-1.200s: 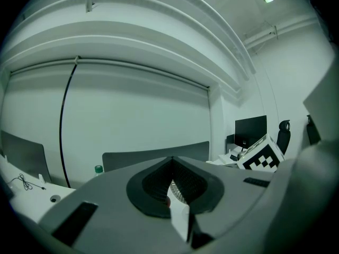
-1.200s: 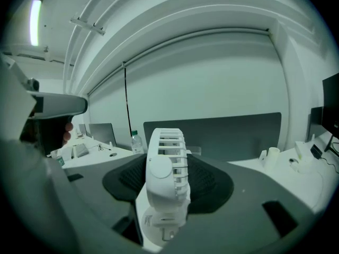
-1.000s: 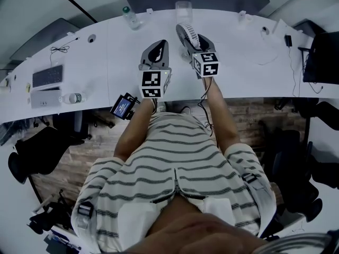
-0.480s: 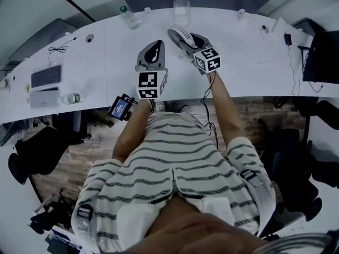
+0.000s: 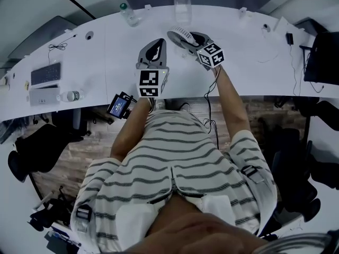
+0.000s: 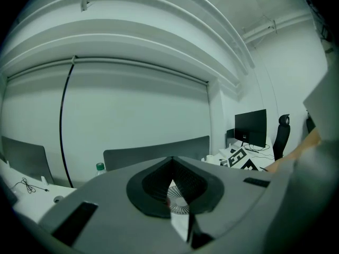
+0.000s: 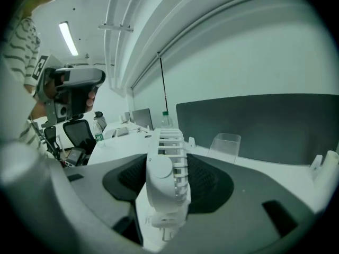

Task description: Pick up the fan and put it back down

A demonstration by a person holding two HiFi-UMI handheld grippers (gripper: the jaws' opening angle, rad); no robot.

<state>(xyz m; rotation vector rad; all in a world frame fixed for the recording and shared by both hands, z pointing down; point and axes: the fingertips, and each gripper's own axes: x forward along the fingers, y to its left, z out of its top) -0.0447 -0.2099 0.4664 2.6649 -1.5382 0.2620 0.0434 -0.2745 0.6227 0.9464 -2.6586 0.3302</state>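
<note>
One fan (image 5: pixel 180 35) sits clamped edge-on in the jaws of the right gripper (image 5: pixel 192 38); the left gripper (image 5: pixel 157 45), jaws together, hangs empty beside it

Office: long white desk (image 5: pixel 249 62), keyboard (image 5: pixel 45 74), monitor (image 6: pixel 250 127), swivel chair (image 6: pixel 281 135).

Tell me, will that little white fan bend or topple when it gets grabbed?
Probably stiff: the fan, slatted plastic, shows no bending where the right gripper clamps it. Likely light, since one gripper holds it alone. It looks thin and stands on edge, so it may tip easily once set down.
</note>
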